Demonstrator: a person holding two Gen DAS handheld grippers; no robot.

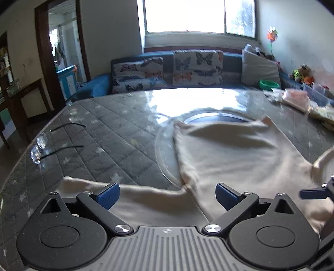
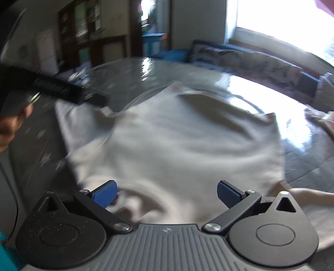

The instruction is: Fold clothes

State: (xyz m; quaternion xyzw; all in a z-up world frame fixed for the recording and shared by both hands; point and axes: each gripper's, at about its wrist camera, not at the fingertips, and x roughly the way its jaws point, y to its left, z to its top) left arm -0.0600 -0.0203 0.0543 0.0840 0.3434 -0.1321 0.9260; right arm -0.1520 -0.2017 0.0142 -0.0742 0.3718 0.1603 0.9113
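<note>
This is a home living room: a blue sofa with butterfly-print cushions runs under a bright window, toys sit along the wall, a dark wooden doorway opens onto another room, and eyeglasses lie on the quilted, glass-topped table.

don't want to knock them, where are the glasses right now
In the left wrist view the glasses lie at the far left edge of the quilted table, well left of the cream shirt.
</note>
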